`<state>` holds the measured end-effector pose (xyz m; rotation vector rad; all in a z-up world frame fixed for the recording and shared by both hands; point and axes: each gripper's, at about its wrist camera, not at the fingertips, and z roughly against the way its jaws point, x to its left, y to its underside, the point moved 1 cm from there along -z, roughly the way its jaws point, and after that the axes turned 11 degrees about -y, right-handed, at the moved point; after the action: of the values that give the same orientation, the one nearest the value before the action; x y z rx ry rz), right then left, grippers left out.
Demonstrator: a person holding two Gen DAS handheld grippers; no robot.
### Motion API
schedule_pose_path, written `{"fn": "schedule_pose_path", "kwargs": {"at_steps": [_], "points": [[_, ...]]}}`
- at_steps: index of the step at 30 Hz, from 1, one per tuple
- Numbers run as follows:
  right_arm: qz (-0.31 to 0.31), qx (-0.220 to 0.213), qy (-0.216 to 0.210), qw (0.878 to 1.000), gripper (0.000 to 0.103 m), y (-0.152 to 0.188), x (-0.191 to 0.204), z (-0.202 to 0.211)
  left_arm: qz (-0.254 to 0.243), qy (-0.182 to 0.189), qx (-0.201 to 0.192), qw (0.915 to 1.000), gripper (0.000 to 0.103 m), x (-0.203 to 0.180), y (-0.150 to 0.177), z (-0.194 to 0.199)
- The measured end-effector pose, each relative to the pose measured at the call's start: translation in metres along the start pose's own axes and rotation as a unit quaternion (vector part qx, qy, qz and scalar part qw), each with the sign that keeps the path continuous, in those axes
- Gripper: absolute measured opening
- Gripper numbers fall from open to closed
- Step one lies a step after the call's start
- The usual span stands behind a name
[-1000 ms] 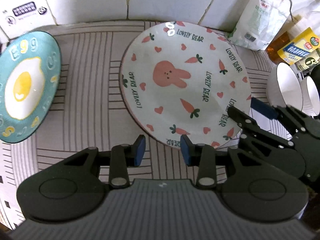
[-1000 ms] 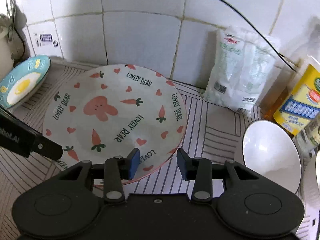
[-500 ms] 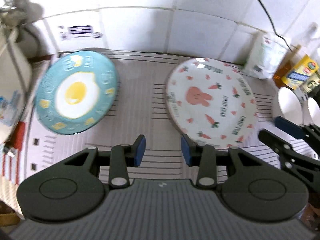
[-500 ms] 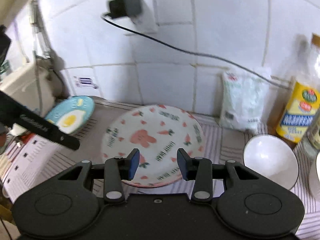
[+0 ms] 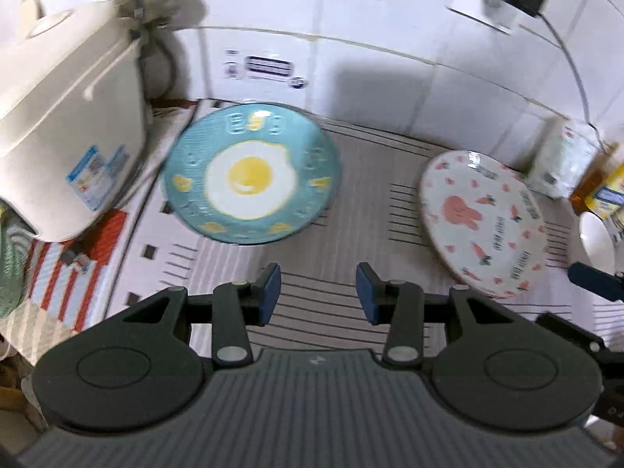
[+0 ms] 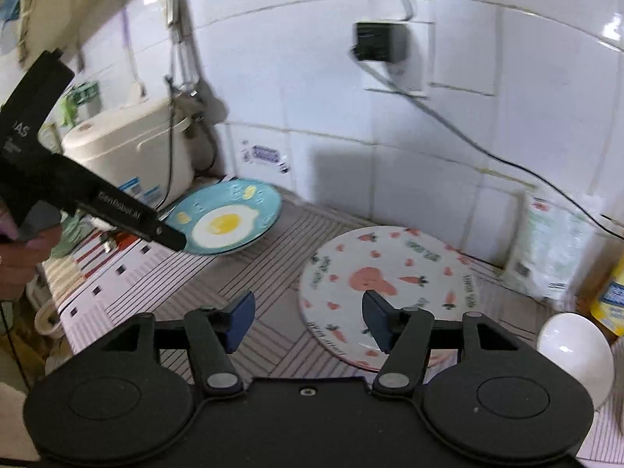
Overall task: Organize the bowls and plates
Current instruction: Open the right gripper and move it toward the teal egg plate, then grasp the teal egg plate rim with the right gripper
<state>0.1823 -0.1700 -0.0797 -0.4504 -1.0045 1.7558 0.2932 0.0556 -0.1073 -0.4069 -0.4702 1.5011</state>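
- Plates lying apart on the striped mat (image 5: 351, 179): blue fried-egg plate (image 5: 249, 173) at the back left, just beside a white appliance (image 5: 70, 117); white rabbit-and-carrot plate (image 5: 481, 222) to the right, flat and separate, a bare strip of mat between the two.
- Bowls at the far right edge: one white bowl (image 6: 573, 355) seen near a yellow-labelled bottle (image 6: 610, 300); any second bowl cut off by the frame edge here, so cannot tell.
- Left gripper (image 5: 318, 298) empty above the mat in front of the blue plate; jaws part open, having just been widening a little; nothing between the blue pads.
- Right gripper (image 6: 308, 321) empty above the near rim of the rabbit plate; jaws just opened noticeably wider; nothing clamped, plate only seen behind the gap.
- Judged progress: early; no plate stacked on another, no bowl visibly nested, neither tool holding anything.
- Judged remainder: gathering the two plates into one stack, likely one lifted onto the other; then grouping the bowls; final resting place not shown.
- Likely next target: blue plate for the left tool, rabbit plate for the right; only a guess from where each points.
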Motion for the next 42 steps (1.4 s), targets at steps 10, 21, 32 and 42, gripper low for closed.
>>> {"fn": "schedule_pose_path", "kwargs": {"at_steps": [10,21,32,42], "points": [[0.002,-0.049,-0.049,0.998,0.072,-0.017,0.022,-0.046,0.026,-0.04,-0.048,0.9977,0.06,0.04,0.001,0.007],[-0.038,-0.053,-0.078,0.995,0.069,-0.046,0.031,-0.139,0.142,-0.081,-0.056,0.9849,0.075,0.073,-0.012,-0.042],[-0.121,0.027,-0.058,0.991,0.052,-0.049,0.003,-0.223,0.204,-0.056,0.007,0.9773,0.071,0.089,-0.019,-0.111],[-0.182,0.057,-0.083,0.978,0.019,-0.052,-0.021,-0.251,0.208,-0.053,0.03,0.9762,0.029,0.09,-0.02,-0.14]]}}
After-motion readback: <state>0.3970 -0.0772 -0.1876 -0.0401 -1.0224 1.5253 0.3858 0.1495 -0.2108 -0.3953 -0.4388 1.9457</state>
